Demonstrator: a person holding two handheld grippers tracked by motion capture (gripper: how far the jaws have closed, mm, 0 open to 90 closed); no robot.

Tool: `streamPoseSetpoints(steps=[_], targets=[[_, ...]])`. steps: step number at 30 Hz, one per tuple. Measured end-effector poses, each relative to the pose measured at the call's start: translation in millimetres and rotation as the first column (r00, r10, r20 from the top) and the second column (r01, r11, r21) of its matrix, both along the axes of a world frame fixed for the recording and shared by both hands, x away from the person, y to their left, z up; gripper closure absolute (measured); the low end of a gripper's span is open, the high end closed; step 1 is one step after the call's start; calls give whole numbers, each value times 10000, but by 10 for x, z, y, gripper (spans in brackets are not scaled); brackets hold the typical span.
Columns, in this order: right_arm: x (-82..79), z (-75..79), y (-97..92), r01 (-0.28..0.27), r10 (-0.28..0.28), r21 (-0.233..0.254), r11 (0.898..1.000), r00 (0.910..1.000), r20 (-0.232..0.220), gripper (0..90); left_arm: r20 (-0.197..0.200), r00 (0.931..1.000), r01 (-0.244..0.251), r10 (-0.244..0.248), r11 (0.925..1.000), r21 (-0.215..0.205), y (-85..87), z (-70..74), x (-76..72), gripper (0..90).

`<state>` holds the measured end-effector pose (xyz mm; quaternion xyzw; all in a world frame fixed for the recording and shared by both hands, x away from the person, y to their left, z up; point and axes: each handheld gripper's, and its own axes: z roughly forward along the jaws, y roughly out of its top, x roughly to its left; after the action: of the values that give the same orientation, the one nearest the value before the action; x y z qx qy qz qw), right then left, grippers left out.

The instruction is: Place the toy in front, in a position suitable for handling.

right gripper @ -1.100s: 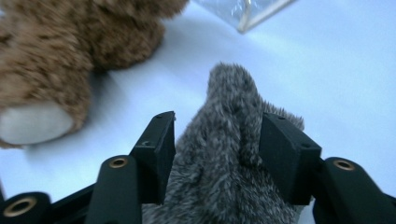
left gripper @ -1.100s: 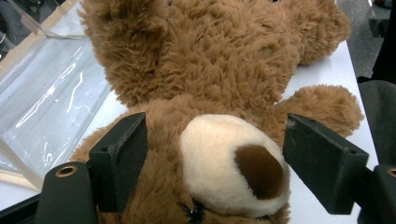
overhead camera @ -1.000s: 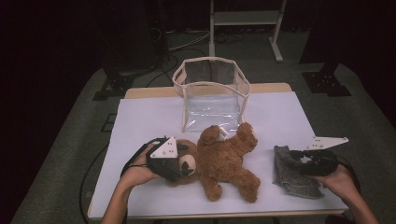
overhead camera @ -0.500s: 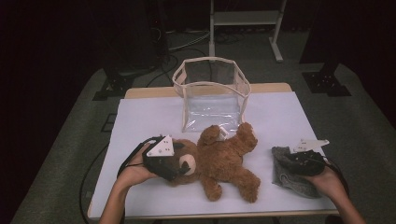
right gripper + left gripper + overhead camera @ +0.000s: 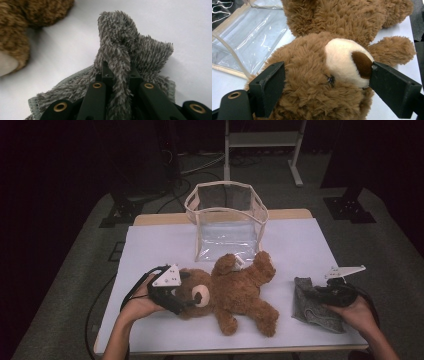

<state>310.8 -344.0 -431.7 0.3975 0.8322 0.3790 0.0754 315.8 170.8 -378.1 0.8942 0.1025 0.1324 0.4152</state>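
Your right gripper [image 5: 117, 75] has just been closing and now pinches a raised fold of the grey fleece cloth [image 5: 132, 50], which lies at the right edge of the white table [image 5: 310, 245] under your right hand [image 5: 350, 307]. A second ago the jaws stood half apart above the flat cloth; the grip now looks secure enough to lift it.

Your left gripper [image 5: 324, 85] has just been opening. Its jaws stand wide on either side of the brown teddy bear's [image 5: 235, 292] head, one by the fur at the crown and one just touching the dark nose [image 5: 362, 63], without squeezing. You appear to be letting the bear go, though it lies where it did before, on its back at the table's middle with its head toward your left hand [image 5: 137, 305].

The clear plastic bag [image 5: 227, 225], cream-trimmed and standing open, sits just behind the bear, whose raised arm [image 5: 225, 264] reaches its front panel. The bear lies between the cloth and your left side; a straight path from the cloth to the bag's mouth passes only its upper paw [image 5: 265, 262].
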Motion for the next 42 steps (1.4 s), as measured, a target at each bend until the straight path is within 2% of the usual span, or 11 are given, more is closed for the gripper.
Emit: streamPoseSetpoints(steps=[2,10,15,18,22,25,30,32,34,38,42], targets=[[-30,61,-31,-222,217,470,9987,9997,99,810,-13,10000,22,-22,10000,39,-7,4,-3,132],[-81,299,4,-650,613,1028,9926,9974,382,808,-75,10000,28,-28,10000,-36,-24,-9,-3,137],[-40,308,95,-799,788,489,9956,9966,255,799,-83,10000,51,-51,10000,8,-26,-11,-5,136],[0,203,78,-264,272,-471,9985,9995,147,734,-87,9999,87,-87,10000,10,-23,-13,-6,136],[-10,140,0,-117,117,-209,9997,9999,13,598,-134,9999,79,-79,10000,-16,-23,-14,2,135],[-46,179,-19,-202,202,-44,9998,9998,86,598,-140,9999,77,-77,10000,11,-31,-14,4,133],[-56,197,19,-188,190,-270,9995,9998,72,678,-134,9999,73,-72,10000,36,-43,-12,-4,132],[-32,160,59,20,-15,-766,9971,10000,73,651,-117,9999,97,-96,9999,68,-40,-10,-3,132],[7,100,100,309,-319,-1478,9885,9995,-44,557,-94,9999,115,-114,9999,98,-37,-8,-3,132],[62,-15,148,281,-315,-1997,9795,9994,-136,503,-117,9999,117,-116,9999,37,-36,-13,-1,132],[62,-74,200,388,-396,-1998,9791,9992,1,529,-190,9998,87,-88,10000,-49,-47,-24,1,128]])
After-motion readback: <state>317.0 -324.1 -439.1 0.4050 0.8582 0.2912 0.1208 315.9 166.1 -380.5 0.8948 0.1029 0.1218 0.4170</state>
